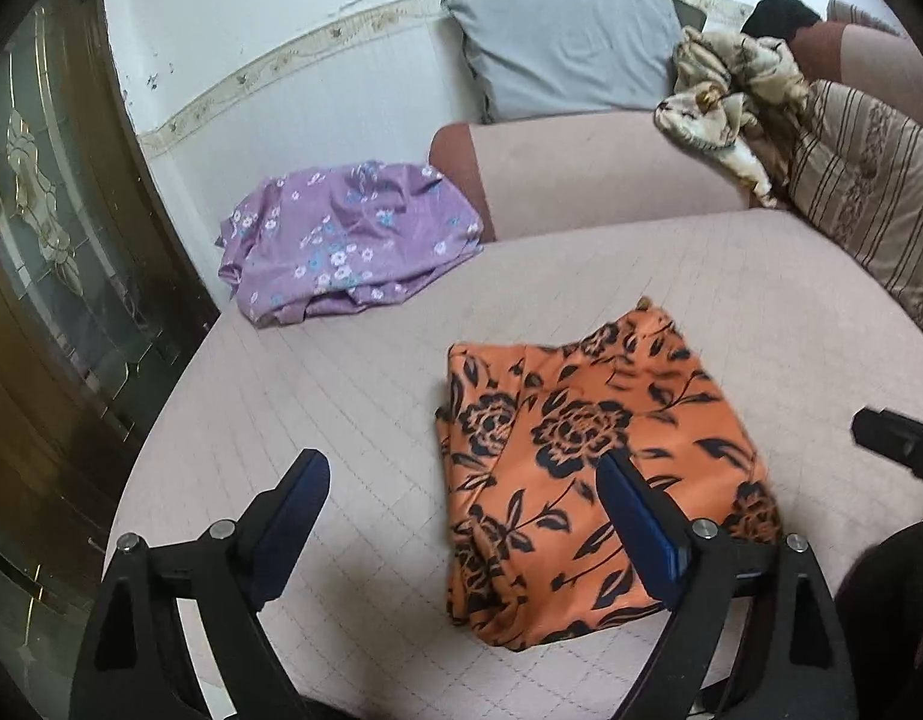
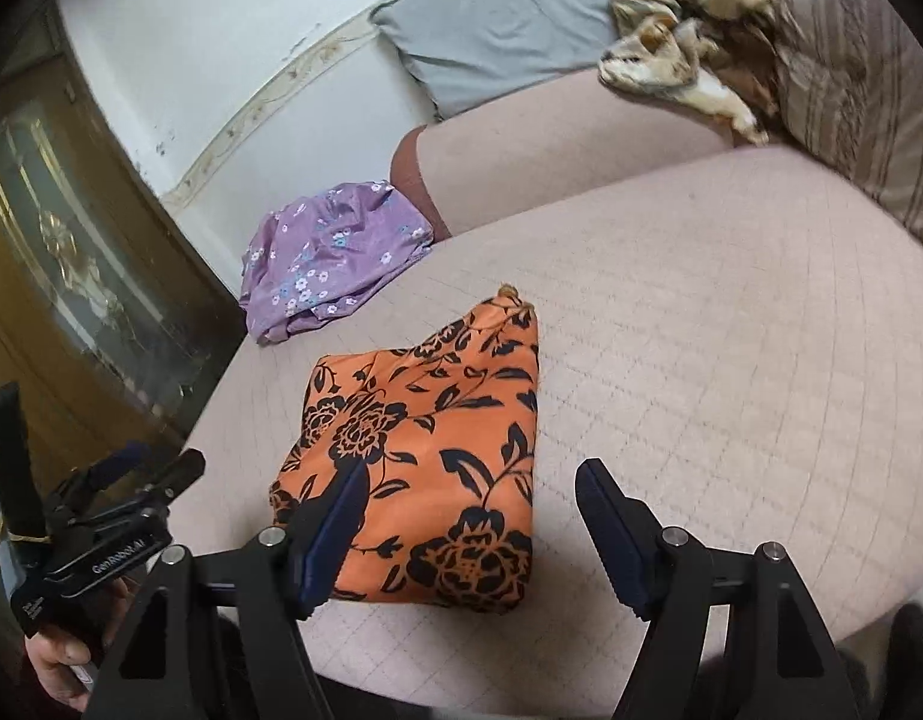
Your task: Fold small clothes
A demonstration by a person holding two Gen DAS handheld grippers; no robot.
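An orange garment with black flowers point(image 1: 587, 456) lies folded into a rough rectangle on the pink quilted bed point(image 1: 353, 396); it also shows in the right wrist view point(image 2: 437, 462). My left gripper point(image 1: 464, 474) is open and empty, hovering over the garment's near left edge. My right gripper point(image 2: 470, 483) is open and empty above the garment's near right part. The left gripper shows at the lower left of the right wrist view point(image 2: 161, 480). A tip of the right gripper shows at the right edge of the left wrist view point(image 1: 893, 438).
A crumpled purple flowered garment point(image 1: 347, 240) lies at the bed's far left corner, also in the right wrist view point(image 2: 335, 252). A grey pillow point(image 1: 563, 48), a patterned blanket point(image 1: 731, 96) and a striped pillow point(image 1: 869, 180) lie at the back. A dark door point(image 1: 53, 252) stands left.
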